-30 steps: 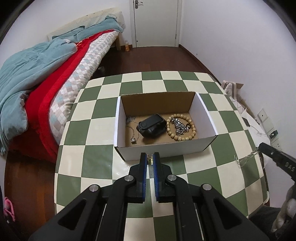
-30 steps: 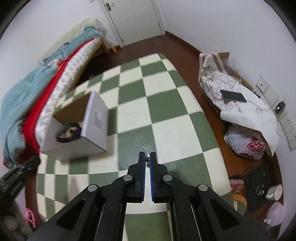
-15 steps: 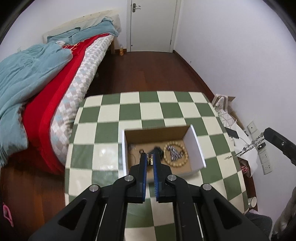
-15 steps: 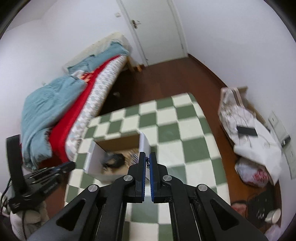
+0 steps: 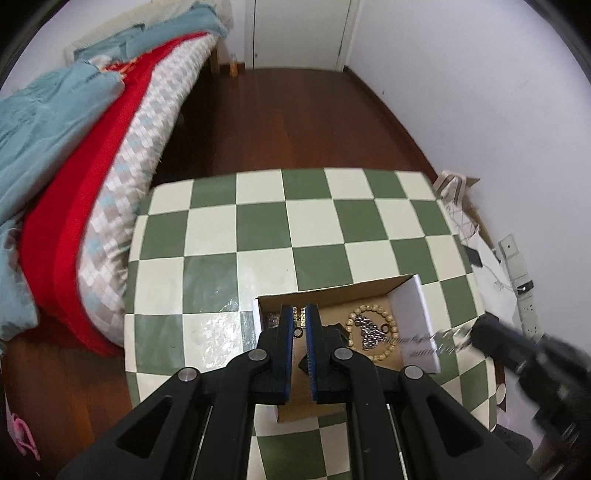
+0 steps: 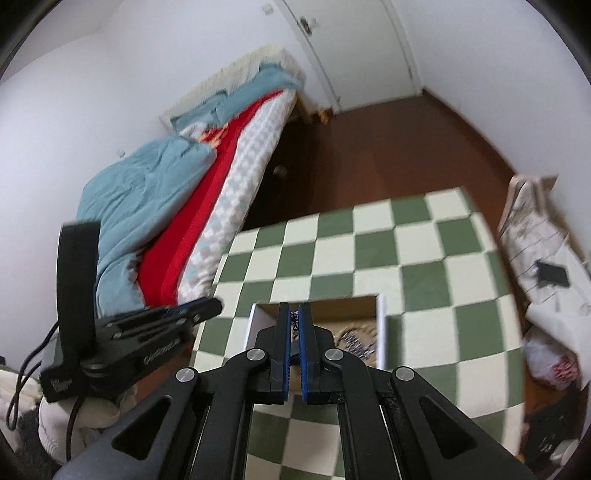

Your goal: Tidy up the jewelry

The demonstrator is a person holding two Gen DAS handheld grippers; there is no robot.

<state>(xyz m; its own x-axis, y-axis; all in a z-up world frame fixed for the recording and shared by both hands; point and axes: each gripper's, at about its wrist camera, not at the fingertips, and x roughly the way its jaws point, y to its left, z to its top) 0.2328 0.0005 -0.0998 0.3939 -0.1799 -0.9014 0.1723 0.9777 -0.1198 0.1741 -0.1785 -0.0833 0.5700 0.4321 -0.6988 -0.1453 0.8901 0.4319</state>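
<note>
An open cardboard box [image 5: 415, 317] stands on the green-and-white checked table [image 5: 266, 229]. Inside lie a wooden bead bracelet [image 5: 388, 321] and a silver chain [image 5: 367, 332]. My left gripper [image 5: 299, 319] is shut on a small gold chain piece, held above the box's left part. My right gripper [image 6: 294, 317] is shut on a thin silver chain, above the box [image 6: 380, 325]. In the left wrist view that chain [image 5: 432, 338] hangs blurred from the right gripper [image 5: 480, 332] over the box's right wall. The left gripper also shows in the right wrist view [image 6: 207, 308].
A bed [image 5: 92, 155] with red and teal covers stands left of the table. Bags and clutter [image 6: 546, 266] lie on the floor to the right. A white door [image 5: 299, 33] is at the far wall.
Both grippers have risen well above the table and come over the box. The right gripper has carried its chain left, from beside the table to the box's right wall.
</note>
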